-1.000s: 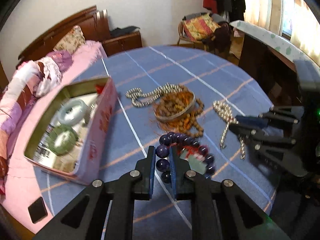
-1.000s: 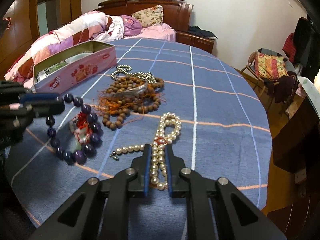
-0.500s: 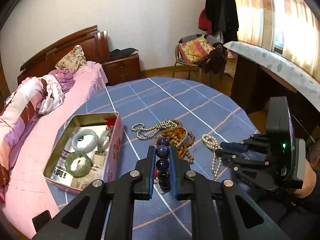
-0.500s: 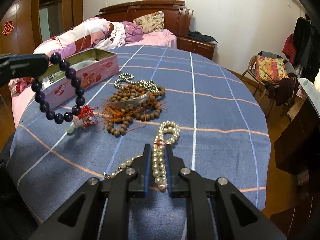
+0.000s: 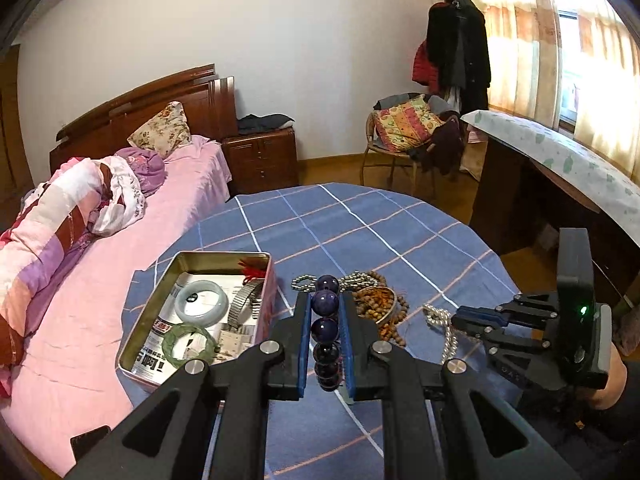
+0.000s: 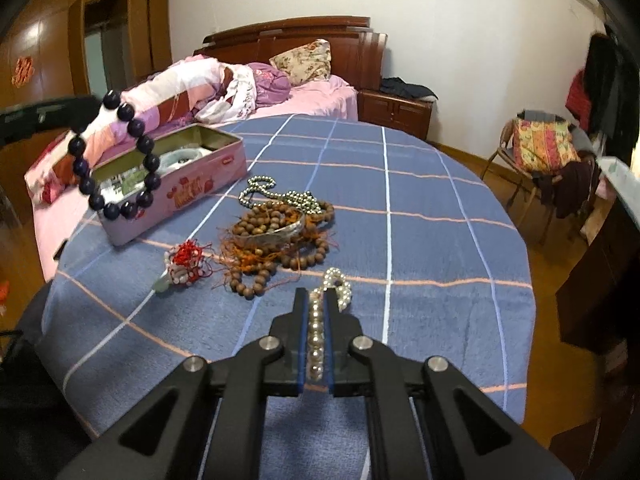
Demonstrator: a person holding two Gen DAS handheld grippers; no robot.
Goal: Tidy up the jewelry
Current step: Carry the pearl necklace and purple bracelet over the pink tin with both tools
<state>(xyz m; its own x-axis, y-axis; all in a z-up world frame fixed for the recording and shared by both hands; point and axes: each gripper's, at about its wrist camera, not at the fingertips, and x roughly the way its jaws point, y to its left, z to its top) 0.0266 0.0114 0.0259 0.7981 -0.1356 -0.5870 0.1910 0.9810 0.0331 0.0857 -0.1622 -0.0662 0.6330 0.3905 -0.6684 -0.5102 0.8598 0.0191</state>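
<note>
Two round-beaded strands (image 5: 325, 330), glossy, clamped.

place: home bedroom | cues: bed (image 5: 120, 216) (pink sheet), nightstand (image 5: 260, 156), coat rack (image 5: 456, 40), curtains (image 5: 520, 40)

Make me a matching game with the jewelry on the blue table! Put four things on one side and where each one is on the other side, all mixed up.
Things:
1. purple bead bracelet
2. pearl necklace
3. green bangle
4. brown wooden beads

Places:
A. lying inside the pink tin
B. piled on the table, touched by no tongs
C. hanging in the air from the left tongs
D. pinched in the right tongs, its far end on the table

Pairs: 1-C, 2-D, 3-A, 4-B
</note>
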